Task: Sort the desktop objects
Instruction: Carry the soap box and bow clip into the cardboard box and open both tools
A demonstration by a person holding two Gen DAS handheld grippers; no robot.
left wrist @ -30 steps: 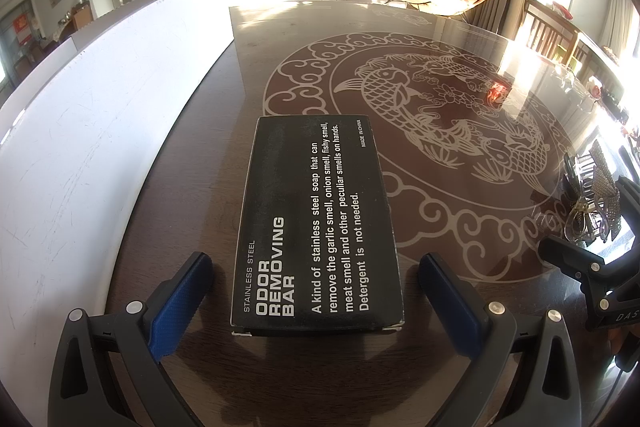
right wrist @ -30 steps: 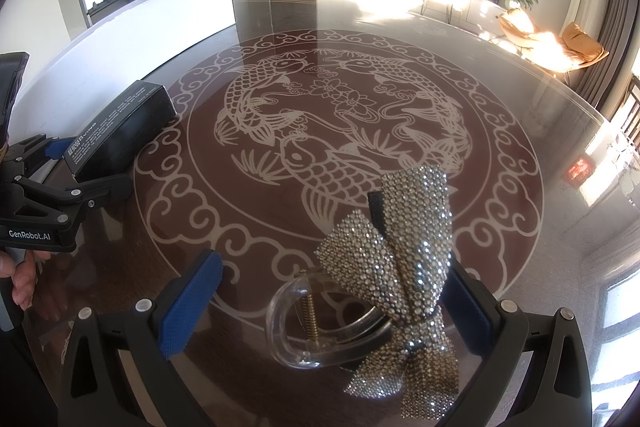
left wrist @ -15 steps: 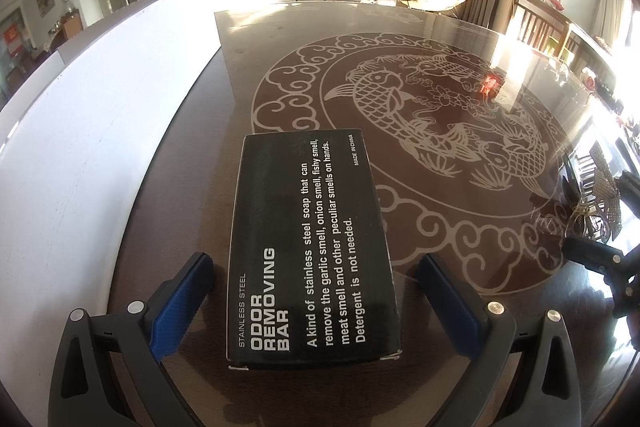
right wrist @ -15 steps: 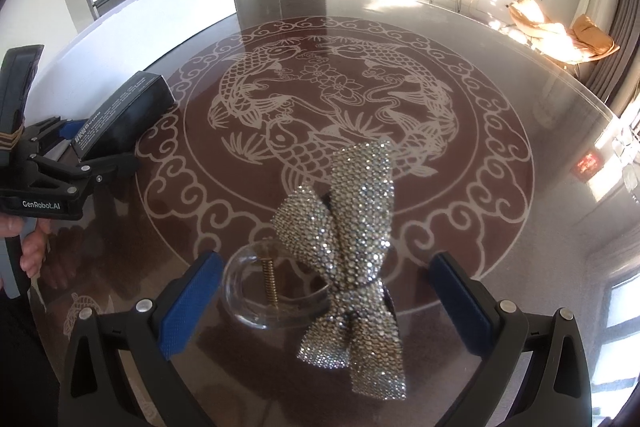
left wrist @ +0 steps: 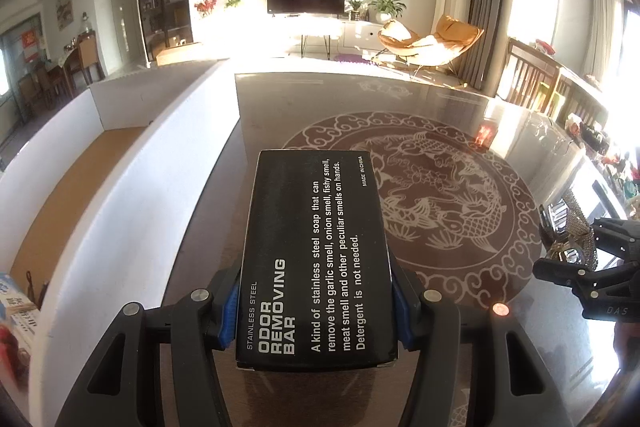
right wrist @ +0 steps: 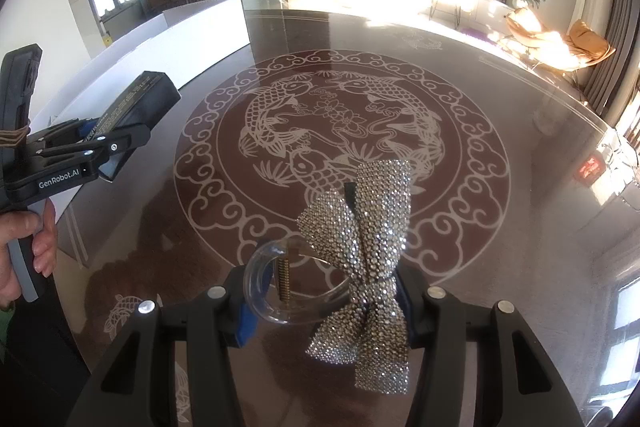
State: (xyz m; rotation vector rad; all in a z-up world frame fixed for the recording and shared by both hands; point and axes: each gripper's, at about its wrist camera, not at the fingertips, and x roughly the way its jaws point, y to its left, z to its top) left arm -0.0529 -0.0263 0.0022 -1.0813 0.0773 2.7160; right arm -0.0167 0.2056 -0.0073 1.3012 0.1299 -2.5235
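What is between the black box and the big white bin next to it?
Only the bin's own white wall. The left gripper is closing on the black box, held above the table; nothing else visible blocks the way to the white bin.

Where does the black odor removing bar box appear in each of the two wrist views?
Left wrist view: black box at lower centre, between the left hand-held gripper's closing jaws.
Right wrist view: same box at far left, clear of the table.
Shared landmark: fish medallion.
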